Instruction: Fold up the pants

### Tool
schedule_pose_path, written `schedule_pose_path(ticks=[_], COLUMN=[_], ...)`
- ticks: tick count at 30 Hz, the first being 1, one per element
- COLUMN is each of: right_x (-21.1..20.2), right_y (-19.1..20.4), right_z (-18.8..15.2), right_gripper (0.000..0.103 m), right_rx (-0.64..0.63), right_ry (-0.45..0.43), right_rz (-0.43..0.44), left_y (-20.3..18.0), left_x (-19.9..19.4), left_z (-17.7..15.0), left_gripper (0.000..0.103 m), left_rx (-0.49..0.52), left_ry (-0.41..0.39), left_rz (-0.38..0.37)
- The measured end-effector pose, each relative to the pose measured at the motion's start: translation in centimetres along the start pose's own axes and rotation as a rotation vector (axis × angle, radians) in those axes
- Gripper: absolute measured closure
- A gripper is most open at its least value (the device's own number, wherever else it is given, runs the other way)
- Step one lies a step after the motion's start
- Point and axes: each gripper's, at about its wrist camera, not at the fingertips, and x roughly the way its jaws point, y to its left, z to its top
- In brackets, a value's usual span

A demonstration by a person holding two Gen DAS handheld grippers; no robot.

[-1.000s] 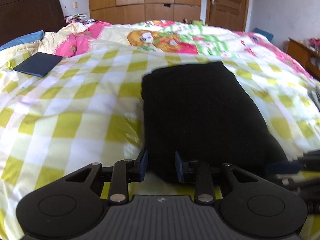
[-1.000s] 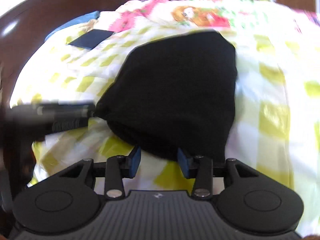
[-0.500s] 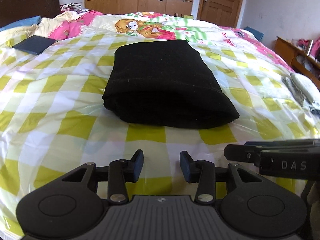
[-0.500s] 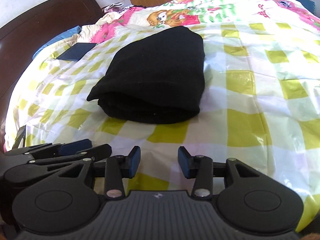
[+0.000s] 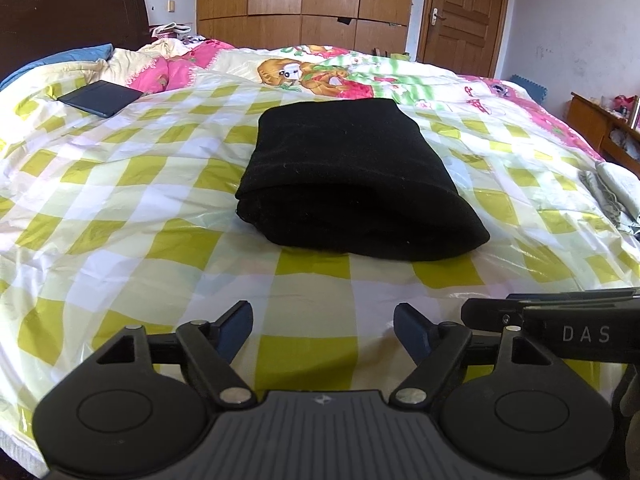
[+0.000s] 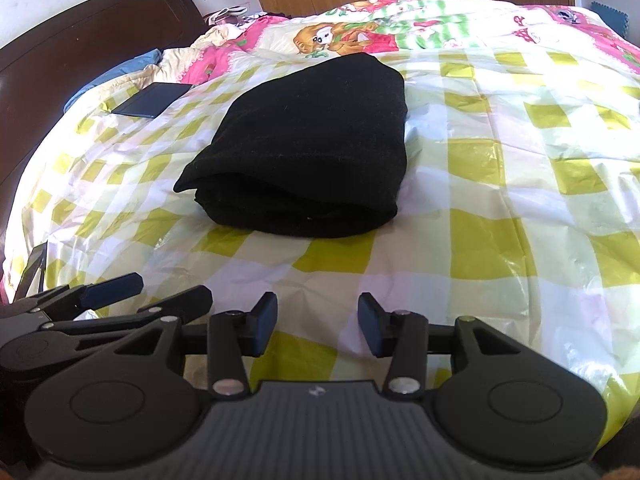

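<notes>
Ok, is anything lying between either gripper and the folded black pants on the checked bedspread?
Nothing visible. Only bare yellow-and-white checked bedspread lies between the open left gripper, whose jaws have just been opening with nothing between them, and the folded black pants. The same holds for the open right gripper. The dark flat notebook lies far aside.

Black folded pants (image 5: pixel 352 176) lie on a yellow-green and white checked sheet (image 5: pixel 120 208). Beyond is pink, green and white cartoon-print bedding (image 5: pixel 360 76). A dark navy flat case (image 5: pixel 100 98) sits upper left, near a dark brown headboard (image 5: pixel 68 12).
</notes>
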Motion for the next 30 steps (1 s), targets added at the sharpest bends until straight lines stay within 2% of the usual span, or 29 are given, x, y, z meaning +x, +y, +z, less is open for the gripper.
schedule_pose_path(ticks=[8,17,26,30], right_x=[0.0,0.0,0.1,-0.1], right_y=[0.0,-0.2,-0.2,-0.4], right_z=[-0.1,-0.2,-0.3,-0.4], right_gripper=[0.057,0.056,0.056,0.056], right_rx=[-0.001,-0.001,-0.006,0.014], right_ry=[-0.002,-0.002,-0.001,-0.006], right_rz=[-0.003,-0.001,-0.016,-0.002], left_y=[0.2,0.2,1.4,1.3], left_x=[-0.3,-0.7,-0.6,-0.6], left_z=[-0.1,-0.1,-0.2,-0.3], left_gripper=[0.0,0.0,0.0,0.0], left_rx=[-0.009,-0.011,-0.089,-0.079], left_ry=[-0.017,-0.059,-0.06,-0.051], left_rz=[0.042,0.087,0.075,0.065])
